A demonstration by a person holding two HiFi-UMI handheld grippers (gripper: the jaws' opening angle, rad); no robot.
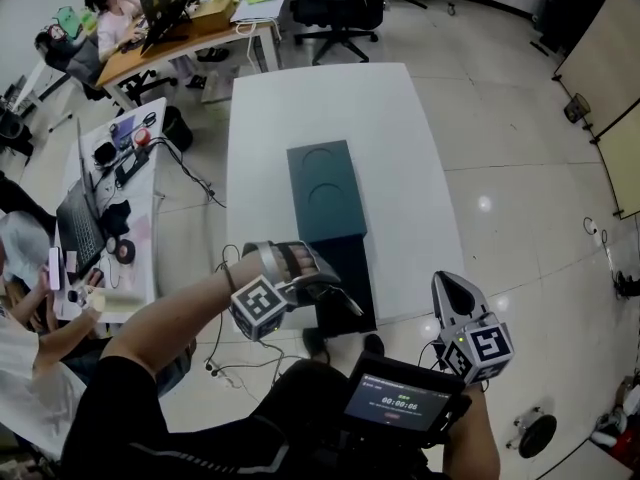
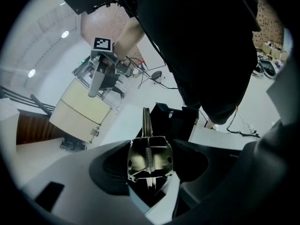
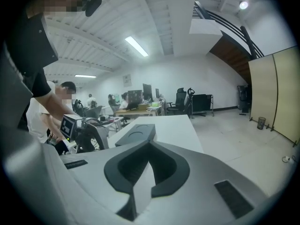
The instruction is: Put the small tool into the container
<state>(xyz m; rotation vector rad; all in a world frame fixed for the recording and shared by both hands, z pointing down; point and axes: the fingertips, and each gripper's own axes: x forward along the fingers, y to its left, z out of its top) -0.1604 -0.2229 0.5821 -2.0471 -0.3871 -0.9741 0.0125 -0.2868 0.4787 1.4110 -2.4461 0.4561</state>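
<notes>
A dark teal container [image 1: 325, 183] lies lengthwise on the white table [image 1: 400, 148], and its black open part [image 1: 348, 268] reaches the table's near edge. My left gripper [image 1: 338, 296] hovers over that near end and is shut on a small metal tool [image 2: 150, 159]. The tool has a spring, and a thin blade sticking forward. In the left gripper view the black open part [image 2: 174, 120] sits just beyond the tool. My right gripper [image 1: 453, 288] hangs off the table's near right corner, shut and holding nothing. The right gripper view shows the container [image 3: 137, 134] ahead to the left.
A desk [image 1: 120, 188] with laptops, cables and seated people stands to the left. An office chair [image 1: 335, 8] is past the table's far end. Cables [image 1: 225, 363] lie on the floor near my feet. A small screen [image 1: 400, 403] is at my chest.
</notes>
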